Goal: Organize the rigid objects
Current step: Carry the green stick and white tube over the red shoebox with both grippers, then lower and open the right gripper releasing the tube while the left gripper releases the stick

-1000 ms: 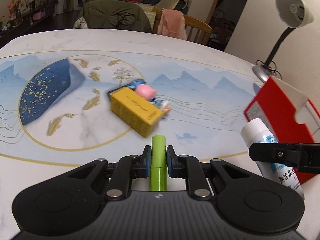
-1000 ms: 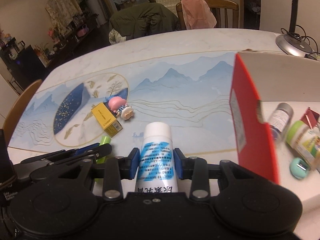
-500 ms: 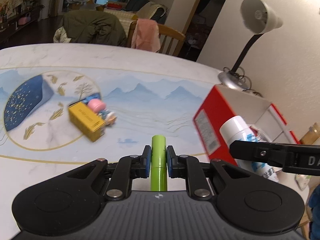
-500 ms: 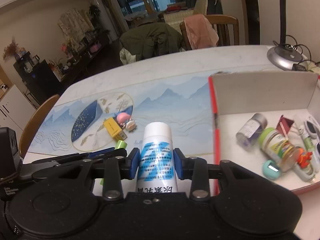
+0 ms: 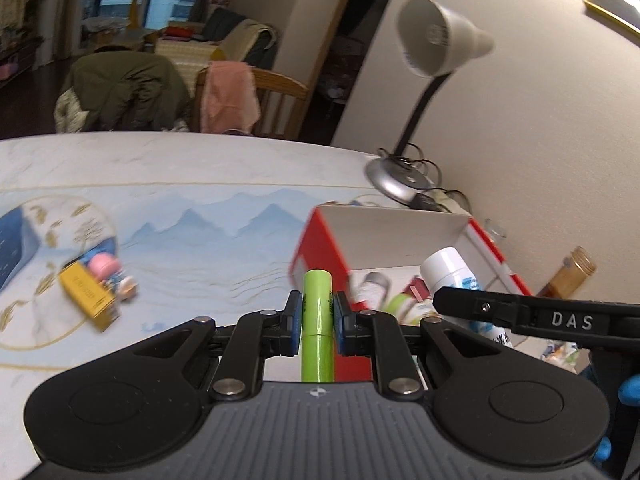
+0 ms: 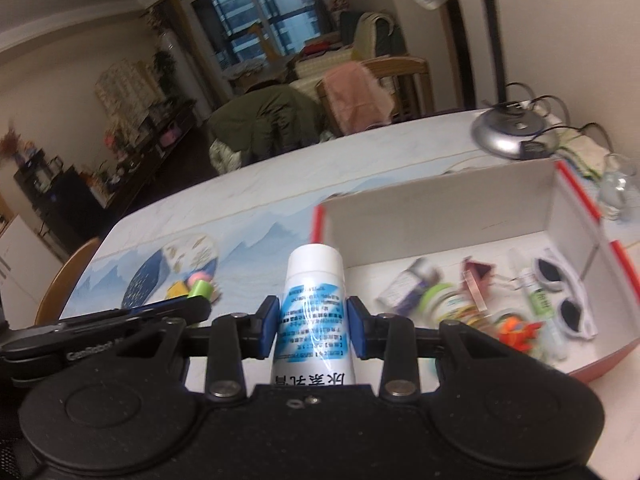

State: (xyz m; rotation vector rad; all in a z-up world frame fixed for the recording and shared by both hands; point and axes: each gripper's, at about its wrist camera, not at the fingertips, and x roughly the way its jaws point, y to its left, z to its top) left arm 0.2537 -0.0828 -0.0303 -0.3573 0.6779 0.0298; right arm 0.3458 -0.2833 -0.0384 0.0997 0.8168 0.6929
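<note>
My left gripper is shut on a lime-green tube, held above the table at the near left wall of the red box. My right gripper is shut on a white tube with blue print, held just left of the same red box. The white tube also shows at the right of the left wrist view. The box holds several small items: a small bottle, a green-capped jar, white sunglasses and an orange toy.
A yellow box and a pink figurine lie on the blue patterned mat at the left. A desk lamp with cables stands behind the red box. An amber jar stands right of the box. Chairs stand at the far edge.
Both grippers have swung right and risen with their tubes. The red box has come closer and its inside now shows. The yellow box and figurine have slid to the left of view.
</note>
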